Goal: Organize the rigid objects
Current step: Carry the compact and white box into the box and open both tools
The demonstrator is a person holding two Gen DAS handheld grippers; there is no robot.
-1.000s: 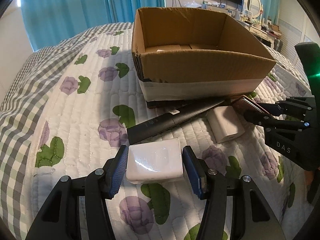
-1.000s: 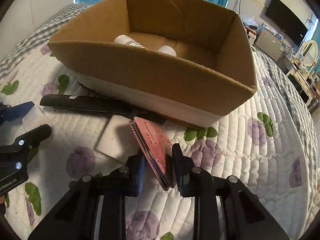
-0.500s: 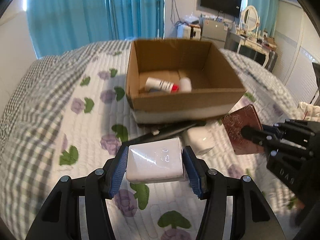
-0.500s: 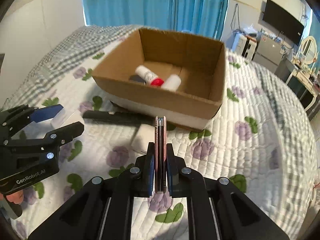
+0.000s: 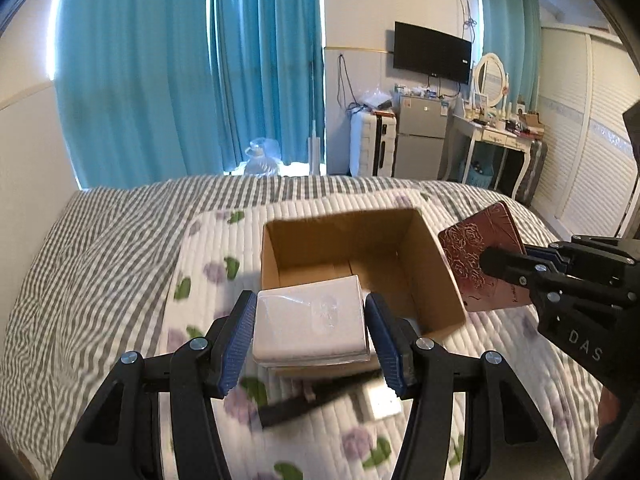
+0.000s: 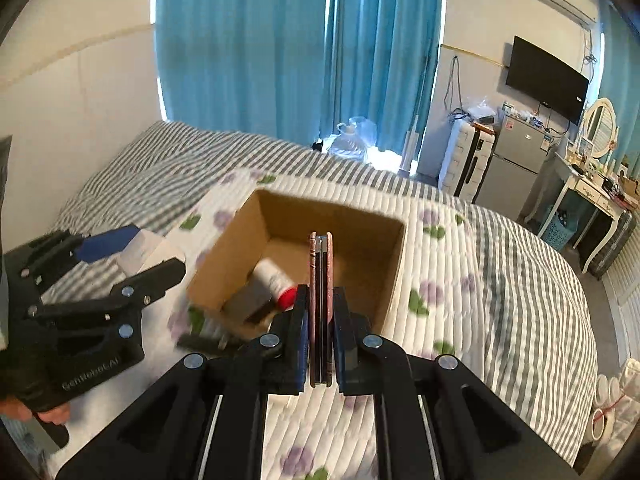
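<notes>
above carton [image 5: 440, 276] — white box [image 5: 310, 320] gripped, likely lifted

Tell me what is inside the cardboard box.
In the cardboard box: a white bottle with a red cap, beside a dark flat item. The held phone and near wall hide the rest.

Your left gripper [image 5: 310, 330] is raised, blue pads clamped on a white box [image 5: 310, 322]. Your right gripper [image 6: 320, 320] is raised, jaws pinched on a thin maroon case [image 6: 320, 300], held edge-up.
</notes>
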